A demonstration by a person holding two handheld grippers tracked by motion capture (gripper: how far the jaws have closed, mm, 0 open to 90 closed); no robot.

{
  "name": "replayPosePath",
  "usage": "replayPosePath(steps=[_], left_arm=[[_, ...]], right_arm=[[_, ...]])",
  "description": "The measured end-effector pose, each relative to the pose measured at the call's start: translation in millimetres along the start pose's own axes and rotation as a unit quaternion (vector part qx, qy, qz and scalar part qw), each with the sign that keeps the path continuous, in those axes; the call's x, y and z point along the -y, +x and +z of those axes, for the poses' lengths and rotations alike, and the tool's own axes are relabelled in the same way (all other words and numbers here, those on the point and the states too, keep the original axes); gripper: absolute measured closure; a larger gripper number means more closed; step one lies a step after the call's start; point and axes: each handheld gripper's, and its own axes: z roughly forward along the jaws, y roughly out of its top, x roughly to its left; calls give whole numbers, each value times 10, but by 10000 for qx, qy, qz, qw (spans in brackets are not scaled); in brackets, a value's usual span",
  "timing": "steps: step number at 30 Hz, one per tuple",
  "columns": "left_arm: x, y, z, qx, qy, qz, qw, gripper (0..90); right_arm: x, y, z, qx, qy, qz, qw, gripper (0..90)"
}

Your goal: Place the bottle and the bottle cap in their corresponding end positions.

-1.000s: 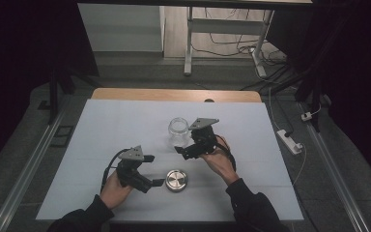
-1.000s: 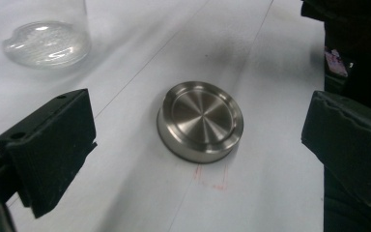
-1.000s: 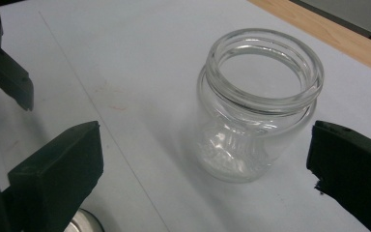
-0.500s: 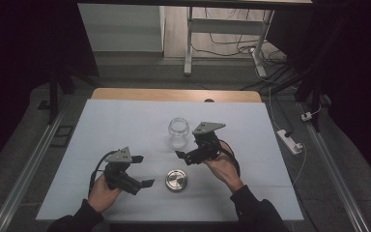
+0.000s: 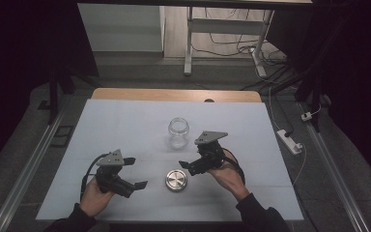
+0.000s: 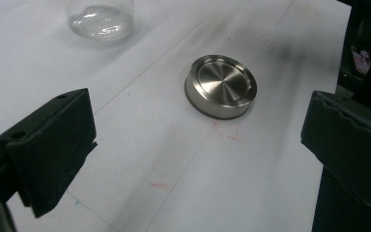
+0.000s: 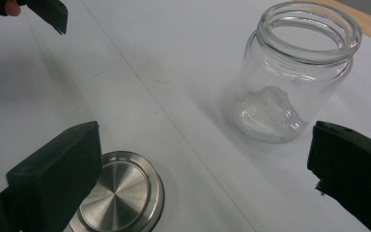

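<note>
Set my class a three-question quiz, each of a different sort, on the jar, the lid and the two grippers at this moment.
1. True or false: the metal lid sits screwed on the glass jar.
2. Which gripper is nearer the jar? A) left gripper B) right gripper
3. Fill in: both grippers' jaws are ___.

Key
1. False: the lid lies flat on the white table cover, apart from the open, upright jar.
2. B.
3. Open, and holding nothing.
</note>
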Motion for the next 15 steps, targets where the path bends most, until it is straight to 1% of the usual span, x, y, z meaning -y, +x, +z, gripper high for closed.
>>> replayPosePath(steps=[6, 13, 15], left_arm=[[45, -12, -70, -73, 16, -20, 10000, 0], [111, -11, -180, -153, -25, -91, 9998, 1], [132, -11, -209, -185, -9, -104, 9998, 1]], right_arm=[[39, 30, -81, -17, -90, 29, 10000, 0], [106, 34, -193, 54, -153, 10, 9999, 0], [125, 29, -231, 78, -173, 46, 9998, 0]])
